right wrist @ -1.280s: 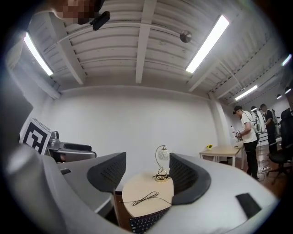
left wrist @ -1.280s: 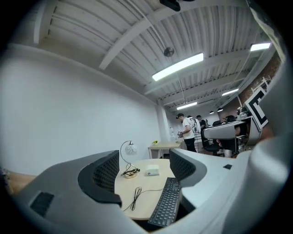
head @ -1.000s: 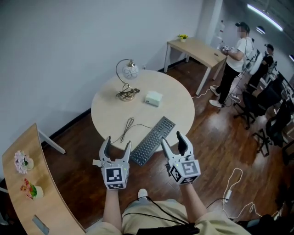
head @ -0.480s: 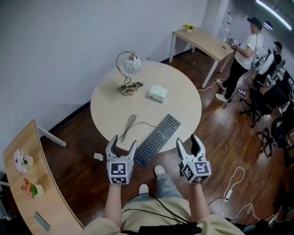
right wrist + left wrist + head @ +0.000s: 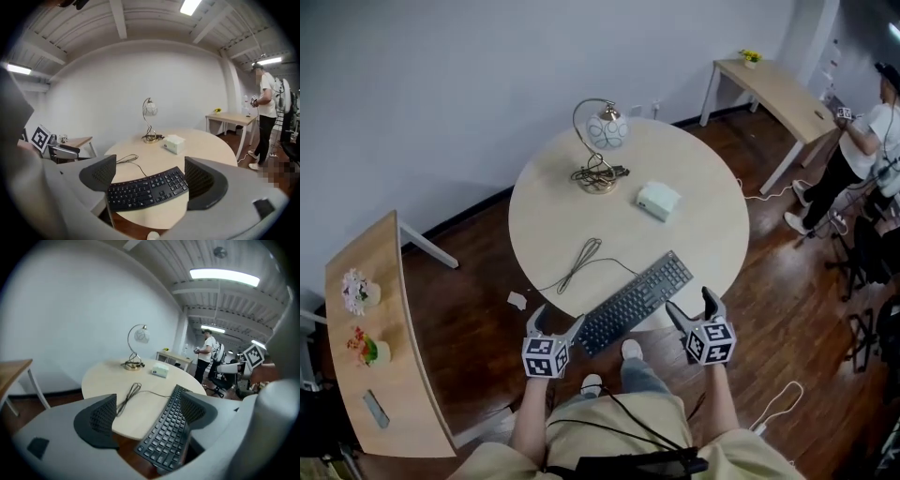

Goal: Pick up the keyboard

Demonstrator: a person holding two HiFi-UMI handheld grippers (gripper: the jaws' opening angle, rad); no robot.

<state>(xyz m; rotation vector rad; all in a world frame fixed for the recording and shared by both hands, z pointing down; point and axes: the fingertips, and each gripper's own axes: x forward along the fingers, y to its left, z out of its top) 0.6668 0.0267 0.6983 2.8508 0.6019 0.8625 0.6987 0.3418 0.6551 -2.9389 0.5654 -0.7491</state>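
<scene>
A black keyboard (image 5: pixel 635 302) lies slantwise at the near edge of the round beige table (image 5: pixel 562 216), its left end over the rim. My left gripper (image 5: pixel 555 323) hangs just off that end, below the rim, with its jaws opening. In the left gripper view the keyboard (image 5: pixel 171 432) runs past the right finger (image 5: pixel 197 411) and is not gripped. My right gripper (image 5: pixel 692 309) sits off the keyboard's right end, jaws opening too. In the right gripper view the keyboard (image 5: pixel 147 187) shows between and beyond the right gripper (image 5: pixel 150 174), with nothing pressed.
The keyboard's cable (image 5: pixel 581 262) coils on the table. A lamp (image 5: pixel 602 141) and a white box (image 5: pixel 658 199) stand farther back. A curved side desk (image 5: pixel 375 356) is at left, another desk (image 5: pixel 778 89) and a person (image 5: pixel 862 150) at back right.
Both grippers have sunk from above the keyboard's near side to the table's near rim, one at each end of the keyboard. The head view has shifted so the table sits farther right.
</scene>
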